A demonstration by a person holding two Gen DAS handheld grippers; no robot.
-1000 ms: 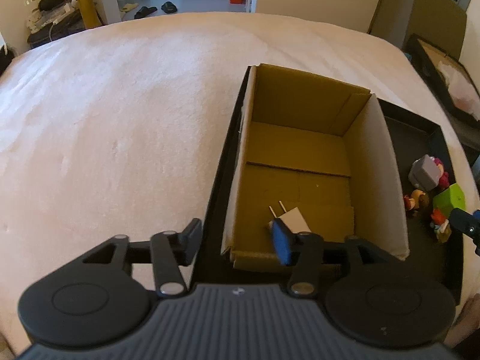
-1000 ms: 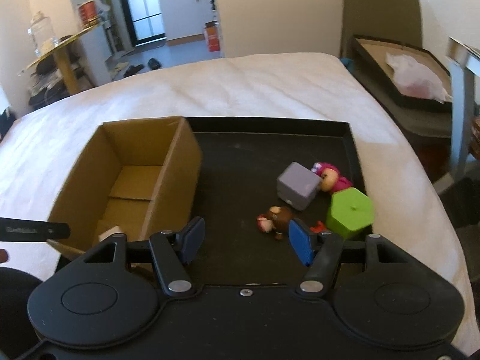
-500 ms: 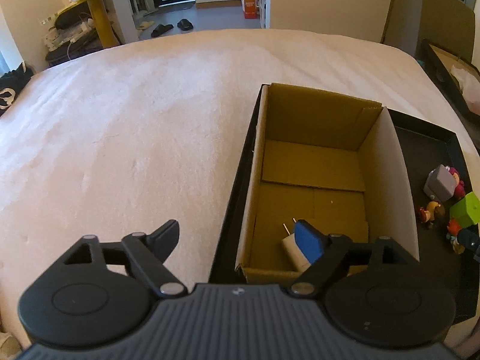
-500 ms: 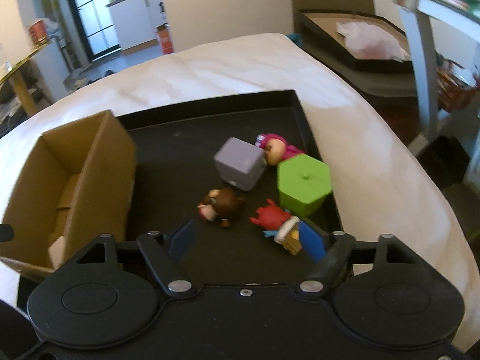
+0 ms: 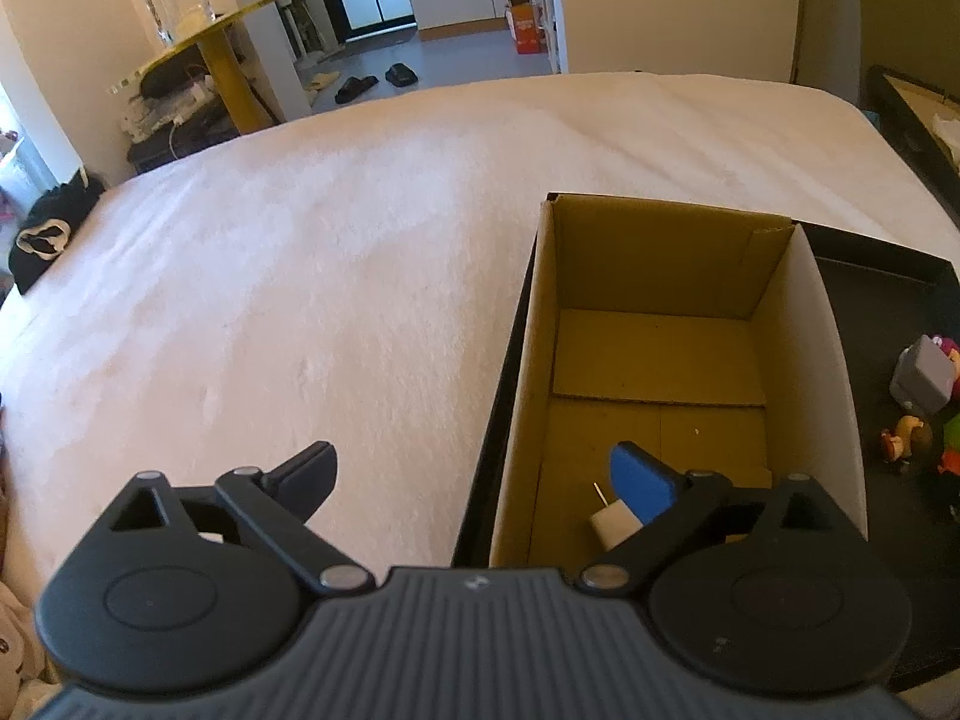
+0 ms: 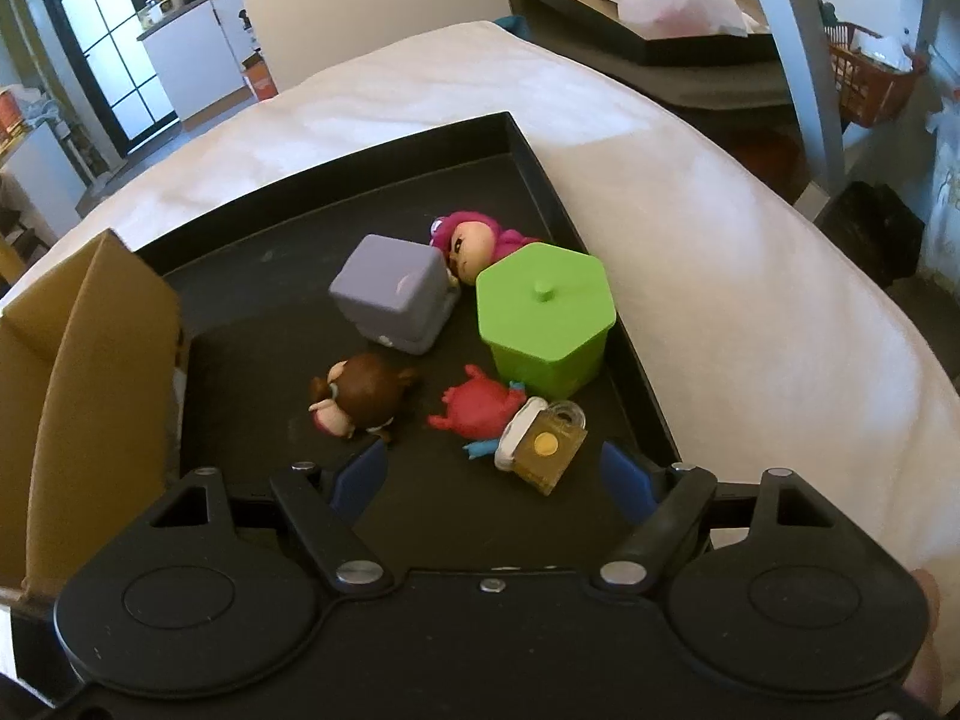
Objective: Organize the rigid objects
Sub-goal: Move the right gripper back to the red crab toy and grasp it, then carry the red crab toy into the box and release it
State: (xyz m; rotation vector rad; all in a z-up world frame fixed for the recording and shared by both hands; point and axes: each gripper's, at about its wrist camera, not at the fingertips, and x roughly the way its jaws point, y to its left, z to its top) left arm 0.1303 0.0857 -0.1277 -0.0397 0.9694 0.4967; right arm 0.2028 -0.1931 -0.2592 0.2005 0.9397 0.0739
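A cardboard box (image 5: 810,360) stands at the left end of a black tray (image 6: 636,384); a white plug adapter (image 5: 612,527) lies inside near its front wall. My left gripper (image 5: 474,474) is open and empty, straddling the box's left front corner. On the tray lie a grey cube (image 6: 393,294), a green hexagonal box (image 6: 546,312), a pink-hooded figure (image 6: 474,237), a brown monkey figure (image 6: 360,393), a red figure (image 6: 480,402) and a small yellow padlock-like bottle (image 6: 546,447). My right gripper (image 6: 492,480) is open and empty, just in front of the red figure and bottle.
The tray sits on a white cloth-covered surface (image 5: 300,276). The box also shows at the left in the right wrist view (image 6: 90,372). A second dark tray with a plastic bag (image 6: 672,6) and a grey table leg (image 6: 798,60) stand to the right.
My left gripper has opened wider and drawn back to the left. My right gripper has opened wider and moved right and closer to the toys.
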